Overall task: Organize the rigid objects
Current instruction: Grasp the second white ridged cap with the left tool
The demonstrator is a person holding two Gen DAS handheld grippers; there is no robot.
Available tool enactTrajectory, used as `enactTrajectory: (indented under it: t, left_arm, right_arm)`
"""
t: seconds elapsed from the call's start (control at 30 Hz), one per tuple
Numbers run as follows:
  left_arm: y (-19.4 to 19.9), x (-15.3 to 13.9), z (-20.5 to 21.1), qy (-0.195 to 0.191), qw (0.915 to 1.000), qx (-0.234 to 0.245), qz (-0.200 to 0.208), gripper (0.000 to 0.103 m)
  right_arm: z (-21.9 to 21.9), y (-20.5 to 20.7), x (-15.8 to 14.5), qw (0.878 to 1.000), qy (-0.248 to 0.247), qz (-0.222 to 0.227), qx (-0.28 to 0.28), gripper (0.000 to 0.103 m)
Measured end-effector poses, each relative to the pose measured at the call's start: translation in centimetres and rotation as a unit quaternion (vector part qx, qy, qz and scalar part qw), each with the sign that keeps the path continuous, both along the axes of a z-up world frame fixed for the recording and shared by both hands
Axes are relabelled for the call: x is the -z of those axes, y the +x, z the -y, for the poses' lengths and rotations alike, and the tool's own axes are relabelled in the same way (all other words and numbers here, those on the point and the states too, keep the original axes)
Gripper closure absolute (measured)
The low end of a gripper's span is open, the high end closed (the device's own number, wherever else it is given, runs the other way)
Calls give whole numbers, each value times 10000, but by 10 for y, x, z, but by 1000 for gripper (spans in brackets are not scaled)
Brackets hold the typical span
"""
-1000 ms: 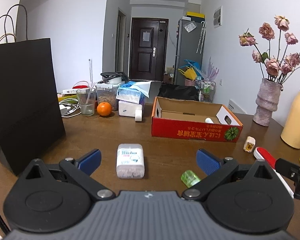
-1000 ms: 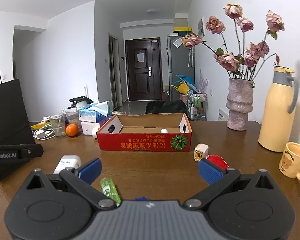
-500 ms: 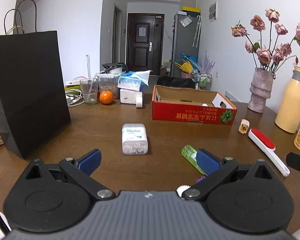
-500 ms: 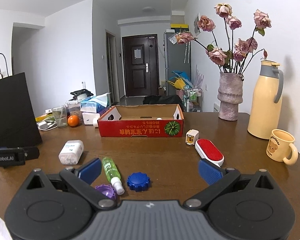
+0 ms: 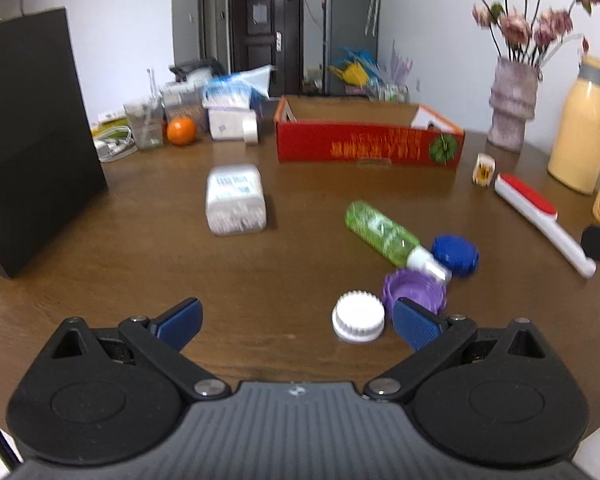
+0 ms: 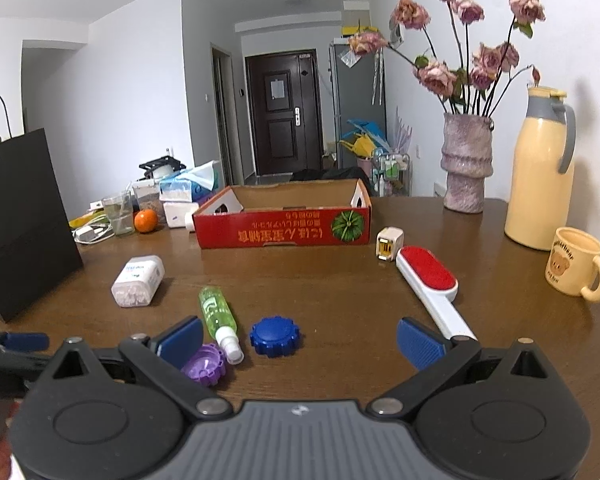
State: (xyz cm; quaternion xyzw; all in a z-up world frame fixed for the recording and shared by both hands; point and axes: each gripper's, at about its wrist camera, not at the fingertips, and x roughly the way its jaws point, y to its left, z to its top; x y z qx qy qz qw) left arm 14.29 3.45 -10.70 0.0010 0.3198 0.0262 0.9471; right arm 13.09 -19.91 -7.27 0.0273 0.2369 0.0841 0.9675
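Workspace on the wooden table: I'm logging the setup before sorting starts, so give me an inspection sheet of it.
Surface: brown wooden table, bare in patches.
Job's things: red cardboard box, open-topped; green spray bottle lying flat; blue ridged cap; purple ridged cap; white ridged cap; white cotton-swab box; red-and-white lint brush; small white cube.
Clutter: black paper bag, orange, glass, tissue packs, yellow flask, yellow mug, vase of dried roses.
Grippers: left hand-held gripper open; right hand-held gripper open; both empty.
Cables: white charger cable beside the glass.
Surroundings: dark door, grey fridge.
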Motion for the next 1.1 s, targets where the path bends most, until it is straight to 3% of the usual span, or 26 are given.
enactTrajectory:
  t: [0.3, 0.6, 0.7, 0.9, 0.97, 1.1]
  left_arm:
    - [20, 31, 11, 63, 9993, 124, -335, 0]
    - [37, 41, 16, 79, 9992, 96, -382, 2]
    - [41, 44, 16, 58, 9991, 112, -406, 6]
    - [43, 47, 20, 15, 9990, 298, -339, 37]
    - [42, 46, 21, 0, 9989, 389, -274, 59]
    - [41, 46, 19, -30, 9988, 446, -216, 62]
  right_arm:
    - [3, 14, 20, 9998, 54, -215, -21, 0]
    - [5, 28, 34, 9993, 102, -364, -47, 0]
    - [5, 30, 37, 9991, 112, -406, -57, 0]
    - [3, 37, 43, 9987, 104, -495, -73, 0]
    - [1, 39, 45, 9985, 93, -527, -84, 0]
    - [0, 42, 48, 9982, 81, -581, -96, 0]
